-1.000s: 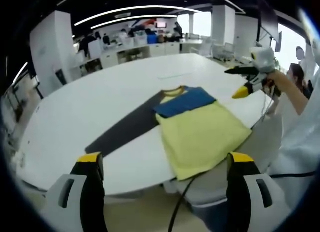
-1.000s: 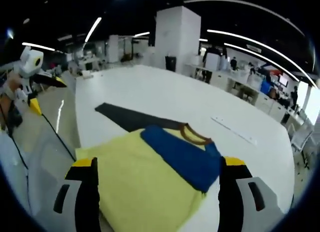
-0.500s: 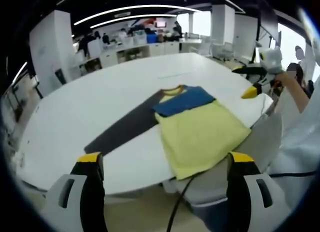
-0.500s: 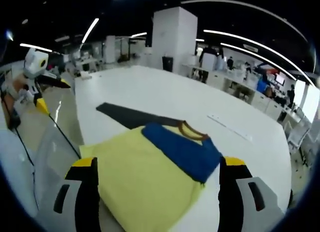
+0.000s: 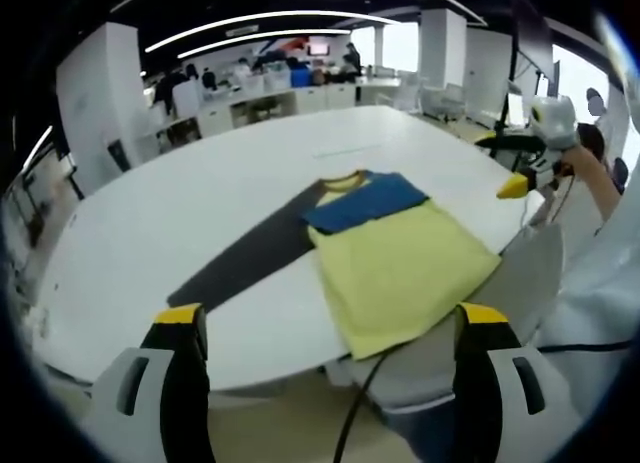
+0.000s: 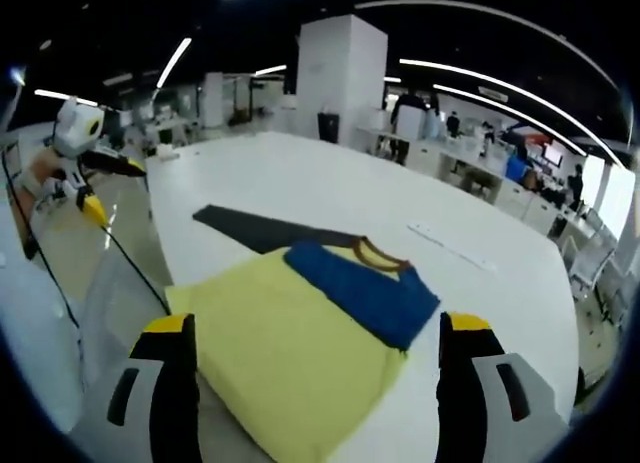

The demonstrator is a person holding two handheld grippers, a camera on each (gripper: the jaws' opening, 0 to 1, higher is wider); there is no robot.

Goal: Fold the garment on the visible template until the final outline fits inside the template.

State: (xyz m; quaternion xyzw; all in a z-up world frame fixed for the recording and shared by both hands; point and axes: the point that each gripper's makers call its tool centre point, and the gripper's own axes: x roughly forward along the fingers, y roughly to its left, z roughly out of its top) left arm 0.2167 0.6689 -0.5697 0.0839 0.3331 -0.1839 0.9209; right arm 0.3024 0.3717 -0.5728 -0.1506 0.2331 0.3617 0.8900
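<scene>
Bright ceiling strip lights, window glare, soft focus, fisheye bending edges.

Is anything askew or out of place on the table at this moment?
Yes. The folded yellow garment with a blue sleeve lies mostly off the dark grey template strip, and its near corner hangs over the edge of the white table. Both grippers are clear of it.
</scene>
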